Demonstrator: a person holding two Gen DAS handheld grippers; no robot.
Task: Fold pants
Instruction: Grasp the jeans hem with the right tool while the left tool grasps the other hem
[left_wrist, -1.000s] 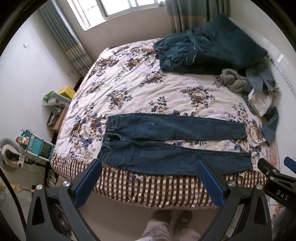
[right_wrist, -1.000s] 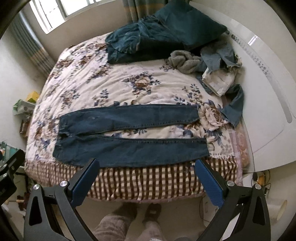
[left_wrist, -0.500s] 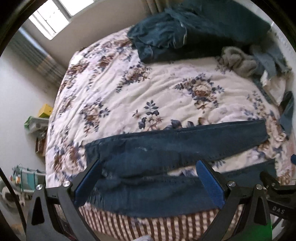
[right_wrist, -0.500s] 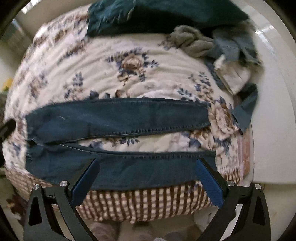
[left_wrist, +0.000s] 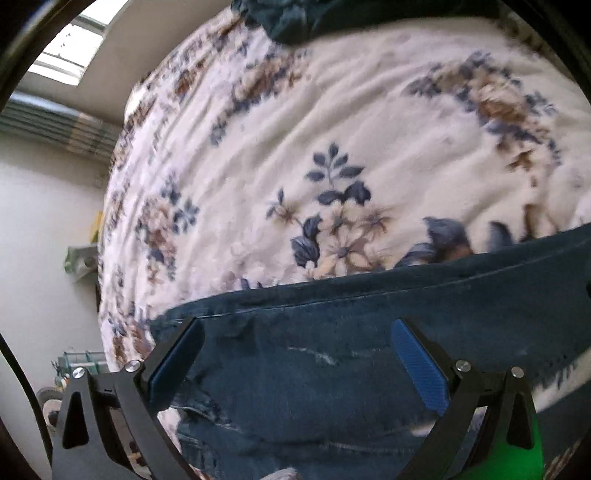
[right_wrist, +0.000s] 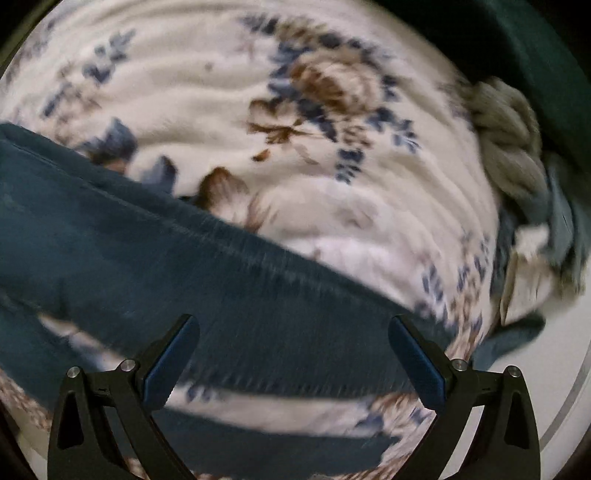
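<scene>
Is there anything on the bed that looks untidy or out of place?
Yes. A crumpled heap of clothes lies at the far right side of the floral bedspread, unfolded. The jeans themselves lie flat, legs apart, with a pale scuff near the waist end.

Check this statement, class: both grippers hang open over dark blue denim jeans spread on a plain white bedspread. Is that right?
Not quite. The bedspread is cream with blue and brown flowers, not plain white; both wrist views show it. The rest holds: the left gripper and right gripper are open over the dark blue denim jeans.
</scene>
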